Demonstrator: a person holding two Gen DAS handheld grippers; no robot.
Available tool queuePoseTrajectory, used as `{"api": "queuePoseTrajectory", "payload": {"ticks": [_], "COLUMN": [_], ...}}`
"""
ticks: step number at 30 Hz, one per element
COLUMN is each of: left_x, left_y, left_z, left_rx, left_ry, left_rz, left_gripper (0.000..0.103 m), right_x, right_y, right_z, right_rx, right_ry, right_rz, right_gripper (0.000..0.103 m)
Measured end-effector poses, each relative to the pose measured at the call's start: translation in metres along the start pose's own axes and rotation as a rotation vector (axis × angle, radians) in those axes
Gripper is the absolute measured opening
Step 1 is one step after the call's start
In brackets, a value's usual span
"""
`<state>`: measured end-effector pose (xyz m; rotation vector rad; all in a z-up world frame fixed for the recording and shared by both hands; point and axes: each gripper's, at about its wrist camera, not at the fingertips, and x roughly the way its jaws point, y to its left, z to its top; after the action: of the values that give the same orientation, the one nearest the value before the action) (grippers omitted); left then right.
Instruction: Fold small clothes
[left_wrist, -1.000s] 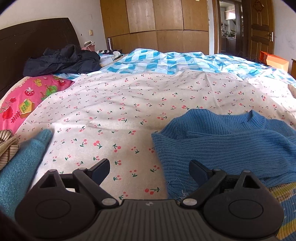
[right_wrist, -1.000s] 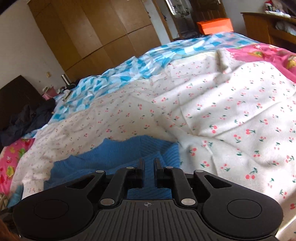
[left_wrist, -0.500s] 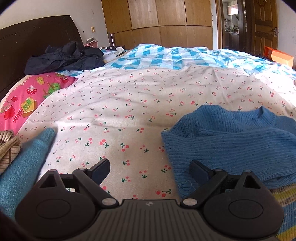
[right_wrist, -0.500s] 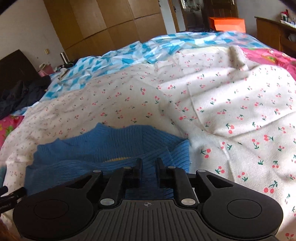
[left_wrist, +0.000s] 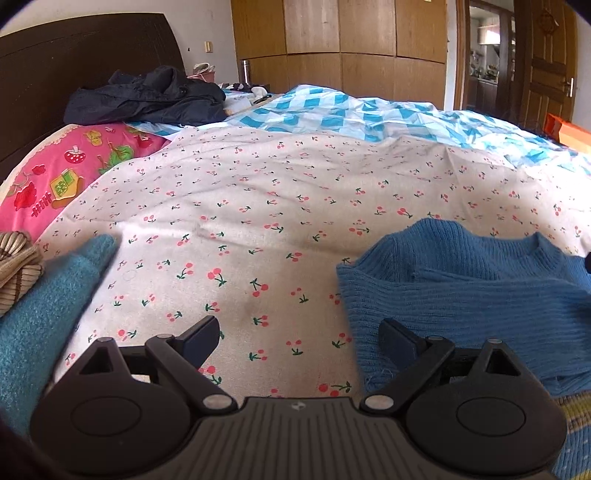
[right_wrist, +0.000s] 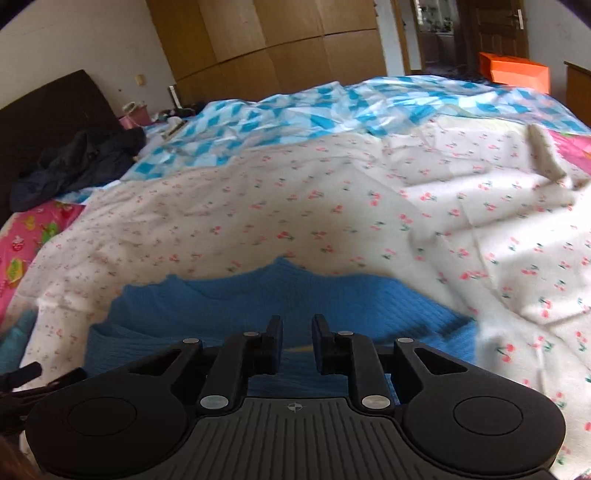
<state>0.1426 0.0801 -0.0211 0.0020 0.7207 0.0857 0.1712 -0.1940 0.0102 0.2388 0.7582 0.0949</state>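
Right gripper (right_wrist: 297, 338) opening over sweater (right_wrist: 229, 306)

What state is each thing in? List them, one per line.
Blue sweater: lying on the bed, partly folded, unheld.
Left gripper: open, empty.
Right gripper: fingers opening over the sweater, nothing between them.
Teal garment: lying aside.
Dark jacket: crumpled by the headboard.

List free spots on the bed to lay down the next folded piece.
Best patch: the cherry-print sheet between the teal garment and the blue sweater. More bare sheet runs beyond the sweater up to the blue checked quilt, and to the sweater's right in the right wrist view. Crowded: near the headboard, with the dark jacket and pink pillow.
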Motion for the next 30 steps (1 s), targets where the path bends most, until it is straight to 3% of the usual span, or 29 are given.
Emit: {"api": "queuePoseTrajectory", "payload": {"ticks": [5,8,12,16,20,22,24,28,30], "left_x": [-0.005,-0.010,-0.007,-0.001,0.001,-0.002,-0.006,-0.014,-0.013], "left_y": [0.012,0.017,0.028,0.035,0.043,0.045,0.047,0.047,0.045], "left_z": [-0.008,-0.012,-0.014,-0.016,-0.015,-0.015,-0.014,-0.013,-0.013], "left_rx": [-0.062,-0.045,-0.073,-0.077,-0.116,-0.120,-0.127,-0.131,-0.126], "left_ry": [0.029,0.009,0.022,0.043,0.046,0.029,0.006,-0.052,-0.053], "left_rz": [-0.026,-0.007,-0.035,-0.047,-0.067,-0.064,-0.069,-0.068,-0.072], "left_gripper": [0.098,0.098,0.098,0.098,0.098,0.098,0.098,0.098,0.098], "right_x": [0.042,0.072,0.109,0.133,0.149,0.151,0.147,0.131,0.128], "right_y": [0.079,0.126,0.164,0.179,0.179,0.181,0.179,0.187,0.194], "right_z": [0.021,0.024,0.018,0.015,0.018,0.016,0.015,0.018,0.017], "right_rx": [-0.062,-0.099,-0.081,-0.080,-0.037,-0.070,-0.061,-0.044,-0.066], "right_ry": [0.078,0.159,0.285,0.339,0.369,0.357,0.349,0.305,0.280], "right_rz": [0.243,0.310,0.313,0.213,0.165,0.135,0.165,0.280,0.293], "right_gripper": [0.020,0.025,0.038,0.039,0.025,0.011,0.004,0.004,0.004]}}
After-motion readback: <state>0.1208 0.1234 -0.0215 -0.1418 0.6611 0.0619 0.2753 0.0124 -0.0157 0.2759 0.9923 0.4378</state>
